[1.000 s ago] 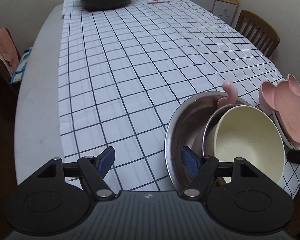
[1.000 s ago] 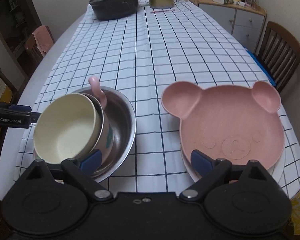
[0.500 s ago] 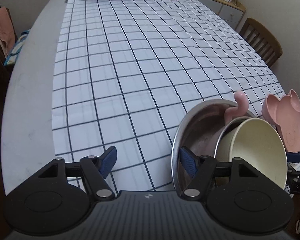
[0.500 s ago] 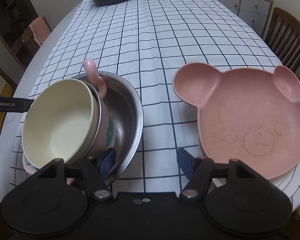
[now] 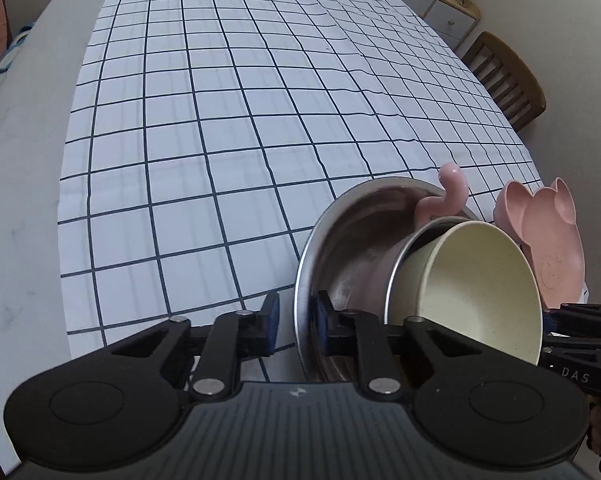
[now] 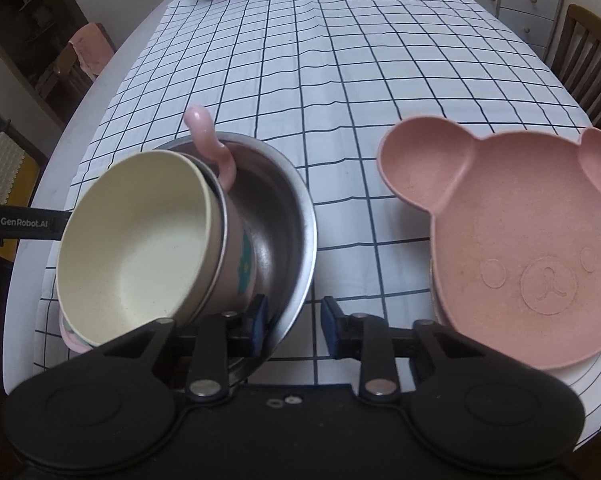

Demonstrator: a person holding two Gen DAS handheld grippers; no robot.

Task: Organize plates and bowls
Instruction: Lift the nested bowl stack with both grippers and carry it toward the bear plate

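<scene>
Left wrist view: your left gripper (image 5: 294, 316) has its fingers either side of the steel bowl (image 5: 352, 232) rim, one blue pad outside, one inside. They look narrowed onto the rim, but a sliver of gap shows on the outer side, so I can't tell if it's truly clamped. The steel bowl sits tilted at the near edge of the table (image 5: 20, 200), on the checked cloth (image 5: 228, 120). Nested in it: a metal cup with a pink curly handle (image 5: 446, 196), and inside that a cream bowl (image 5: 476, 284). The pink bear plate (image 5: 548, 236) is just beside, to the right. A rim pinch makes sense here, since the bowl is too wide to span.

Right wrist view: your right gripper (image 6: 292, 326) straddles the opposite rim of the steel bowl (image 6: 284, 216). The left pad is inside the bowl and the right pad stands clearly off it over the cloth, so the fingers are spread, not gripping yet. The cream bowl (image 6: 140, 248) leans toward the left edge. The bear plate (image 6: 520, 248) rests on a white plate (image 6: 572, 376), already stacked. Your left gripper's arm shows at the left edge, behind the cream bowl.

Judgement: two-sided rim hold is meant to lift the whole nest level. The stack is tilted and may slide when raised, so close the right fingers first.
</scene>
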